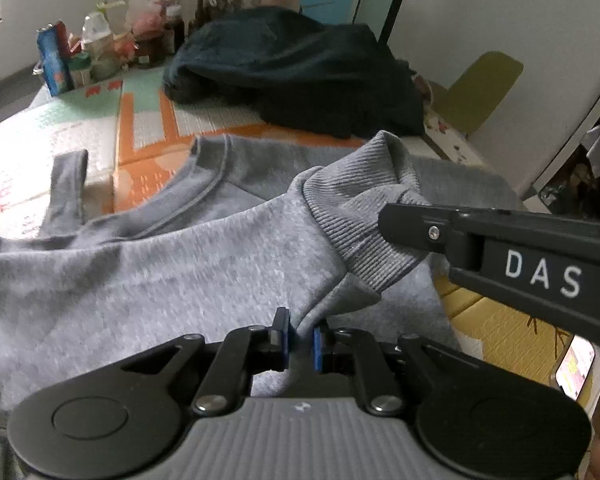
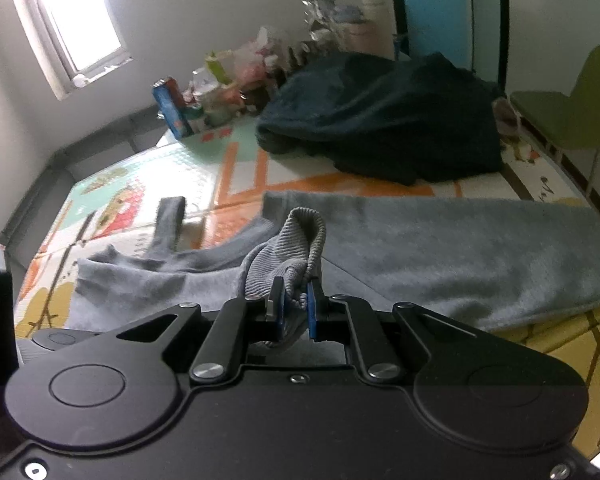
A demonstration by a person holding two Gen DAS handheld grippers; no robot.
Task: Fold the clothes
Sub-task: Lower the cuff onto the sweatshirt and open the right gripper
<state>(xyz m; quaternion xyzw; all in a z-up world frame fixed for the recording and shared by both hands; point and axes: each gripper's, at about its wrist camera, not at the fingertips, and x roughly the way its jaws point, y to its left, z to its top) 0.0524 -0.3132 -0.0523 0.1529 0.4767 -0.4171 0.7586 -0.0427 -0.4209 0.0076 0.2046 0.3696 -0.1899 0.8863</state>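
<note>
Colourful play mat underneath, grey sweatshirt spread near, dark garment heaped far, left gripper pinching sweatshirt fabric, right gripper clamping ribbed cuff.

Only one piece of writing can be read — the white capital letters "DAS", printed on the black side of the right hand-held gripper, which reaches in from the right edge of the left wrist view. The blue carton at the upper left of that view carries coloured print, but it is too blurred to make out. In the right wrist view nothing is legible — the same carton shows only smeared colour.
</note>
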